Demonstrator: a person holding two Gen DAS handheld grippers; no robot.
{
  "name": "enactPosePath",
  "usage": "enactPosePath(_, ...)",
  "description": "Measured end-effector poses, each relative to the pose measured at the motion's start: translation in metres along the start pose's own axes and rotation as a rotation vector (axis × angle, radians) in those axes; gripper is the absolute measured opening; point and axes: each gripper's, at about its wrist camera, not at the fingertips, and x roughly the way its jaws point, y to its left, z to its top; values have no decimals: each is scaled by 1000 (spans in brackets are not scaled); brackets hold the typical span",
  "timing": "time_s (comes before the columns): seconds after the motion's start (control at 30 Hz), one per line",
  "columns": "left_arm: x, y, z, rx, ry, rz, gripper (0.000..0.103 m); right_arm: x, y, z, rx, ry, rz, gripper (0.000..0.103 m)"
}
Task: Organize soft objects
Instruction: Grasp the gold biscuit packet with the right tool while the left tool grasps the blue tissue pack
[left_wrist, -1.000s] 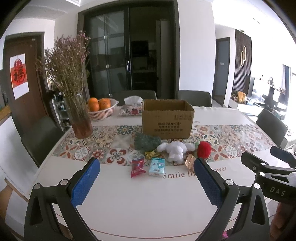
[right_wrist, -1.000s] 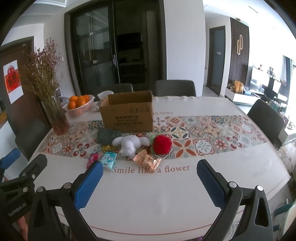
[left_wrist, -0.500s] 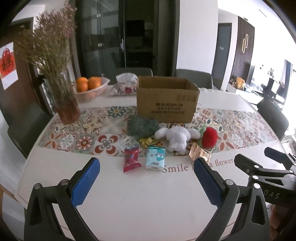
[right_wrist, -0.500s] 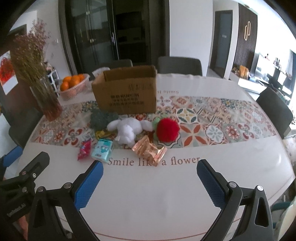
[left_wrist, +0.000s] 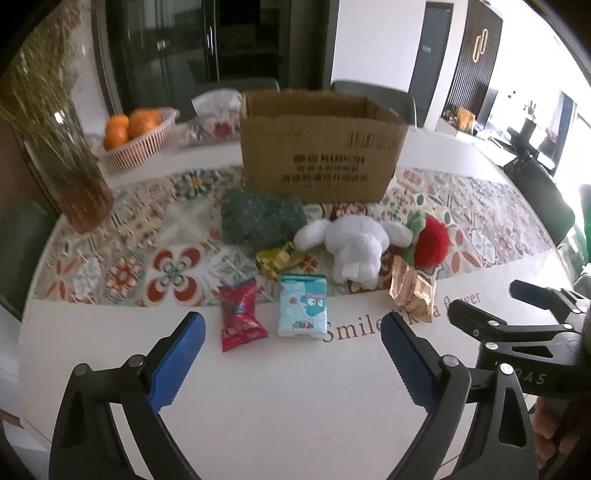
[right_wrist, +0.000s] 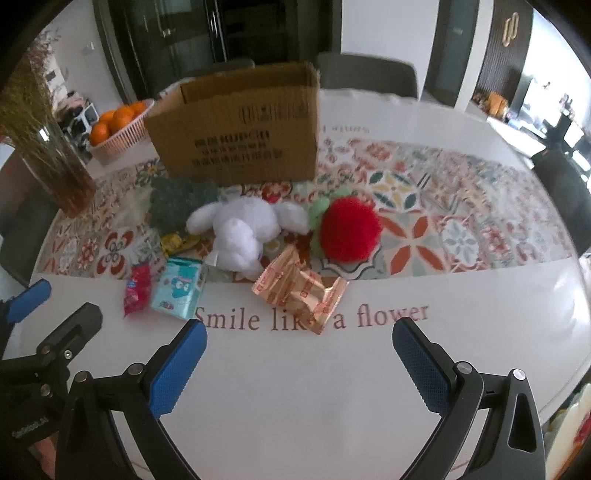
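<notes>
While both grippers' fingers (left_wrist: 177, 358) (right_wrist: 417, 362) gape empty, the tablecloth (right_wrist: 369, 369) reads "Smile like a flower" beside a gold wrapper (right_wrist: 299, 288).

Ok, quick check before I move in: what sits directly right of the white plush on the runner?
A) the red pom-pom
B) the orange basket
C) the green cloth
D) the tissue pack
A: the red pom-pom lies right beside the white plush, on its right; the green cloth, the basket and the tissue pack are all to the left.
</notes>
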Motion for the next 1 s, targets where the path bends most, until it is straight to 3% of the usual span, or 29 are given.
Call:
enactPosePath(0.47,65,-5,5,-41,156,7,94,70,-3,20,-115,164,45,99)
enactPosePath(1.0,125,-12,9,-14,273,-12,82,122,0,35,-294,246,66,90)
